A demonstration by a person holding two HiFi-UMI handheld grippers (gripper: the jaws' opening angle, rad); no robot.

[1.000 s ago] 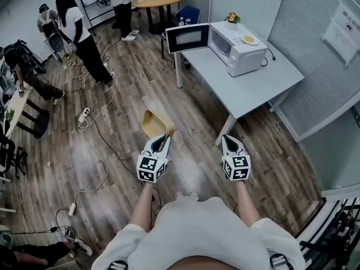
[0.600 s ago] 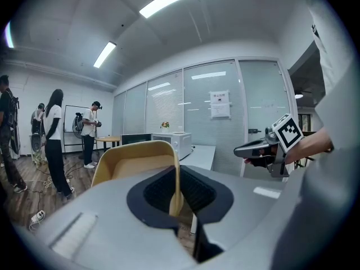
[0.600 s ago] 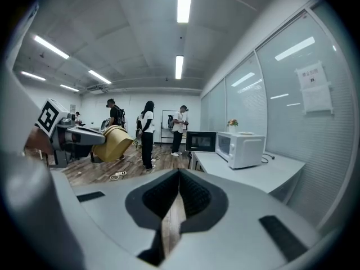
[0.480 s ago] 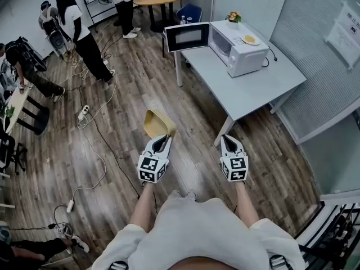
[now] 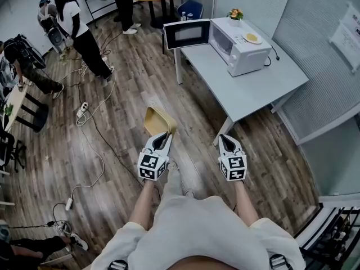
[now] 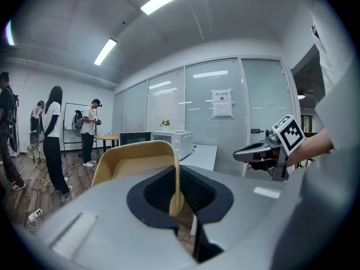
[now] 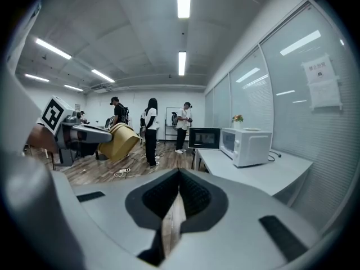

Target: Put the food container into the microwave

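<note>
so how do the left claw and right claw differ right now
The left claw is clamped on the wall of the tan food container; the right claw is closed on nothing. In the head view the left claw is over open floor, while the right claw is near the grey table. Both are held out in front of the person, each with a marker cube.

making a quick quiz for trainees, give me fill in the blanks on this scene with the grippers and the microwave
1. The left gripper is shut on the rim of a tan ____.
2. The door of the microwave stands ____.
3. The microwave sits on a pale ____.
4. The right gripper is shut and holds ____.

Missing words: container; open; table; nothing
</note>
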